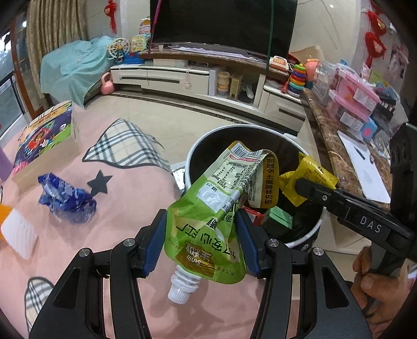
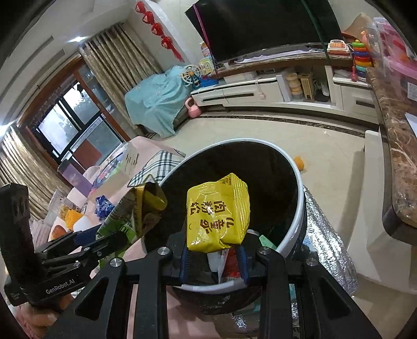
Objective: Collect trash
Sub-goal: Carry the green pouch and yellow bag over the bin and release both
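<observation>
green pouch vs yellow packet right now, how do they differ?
Colour: the green pouch is light green with gold trim; the yellow packet is plain yellow with dark print.
Fittings: the green pouch has a white screw spout; the yellow packet has none.
Holder: the left tool grips the green pouch; the right tool grips the yellow packet.
Shared: both crumpled, both held at the bin.

A large black television (image 1: 221, 23) stands on a long white cabinet (image 1: 182, 75); beige tiled floor (image 2: 260, 130), gold curtains (image 2: 117, 60) beside a dark-framed window (image 2: 67, 120).
</observation>
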The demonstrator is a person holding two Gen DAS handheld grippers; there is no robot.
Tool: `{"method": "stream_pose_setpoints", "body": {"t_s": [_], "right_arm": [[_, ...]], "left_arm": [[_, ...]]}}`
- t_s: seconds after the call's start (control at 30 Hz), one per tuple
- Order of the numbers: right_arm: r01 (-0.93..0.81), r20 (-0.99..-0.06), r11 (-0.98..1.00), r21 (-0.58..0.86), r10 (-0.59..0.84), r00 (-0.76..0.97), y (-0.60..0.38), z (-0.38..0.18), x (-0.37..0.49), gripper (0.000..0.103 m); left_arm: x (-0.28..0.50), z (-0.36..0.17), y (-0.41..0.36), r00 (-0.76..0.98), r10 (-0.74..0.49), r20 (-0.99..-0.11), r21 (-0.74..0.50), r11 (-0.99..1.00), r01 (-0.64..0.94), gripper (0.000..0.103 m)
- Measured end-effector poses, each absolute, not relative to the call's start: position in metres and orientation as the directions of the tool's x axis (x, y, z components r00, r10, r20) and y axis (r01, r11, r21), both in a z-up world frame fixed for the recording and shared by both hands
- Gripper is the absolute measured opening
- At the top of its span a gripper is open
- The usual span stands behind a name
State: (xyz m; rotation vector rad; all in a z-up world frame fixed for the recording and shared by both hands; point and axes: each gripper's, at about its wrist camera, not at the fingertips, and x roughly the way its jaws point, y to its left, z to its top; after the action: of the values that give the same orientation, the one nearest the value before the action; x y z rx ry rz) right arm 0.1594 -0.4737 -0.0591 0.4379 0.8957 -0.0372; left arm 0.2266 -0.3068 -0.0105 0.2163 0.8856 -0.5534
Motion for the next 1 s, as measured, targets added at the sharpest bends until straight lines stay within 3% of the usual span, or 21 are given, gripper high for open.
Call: {"method": "stream_pose_setpoints", "body": {"t_s": [0.57, 1.0], "right_arm": [[0.226, -0.784, 0.912, 0.343, 0.146, 0.603, -0.484, -0.065, 0.174, 0.033], [0.259, -0.777, 0.895, 0.363, 0.138, 0.614, -0.489, -0.063, 0.171, 0.053]], "left_arm": [[0.239, -0.014, -0.327, 0.486, -0.347, -0.802, -0.022, 0.831, 0.556, 0.057], [0.233, -0.009, -0.318, 0.504, -0.353, -0.788, -0.03, 0.84, 0.541, 0.065]]}}
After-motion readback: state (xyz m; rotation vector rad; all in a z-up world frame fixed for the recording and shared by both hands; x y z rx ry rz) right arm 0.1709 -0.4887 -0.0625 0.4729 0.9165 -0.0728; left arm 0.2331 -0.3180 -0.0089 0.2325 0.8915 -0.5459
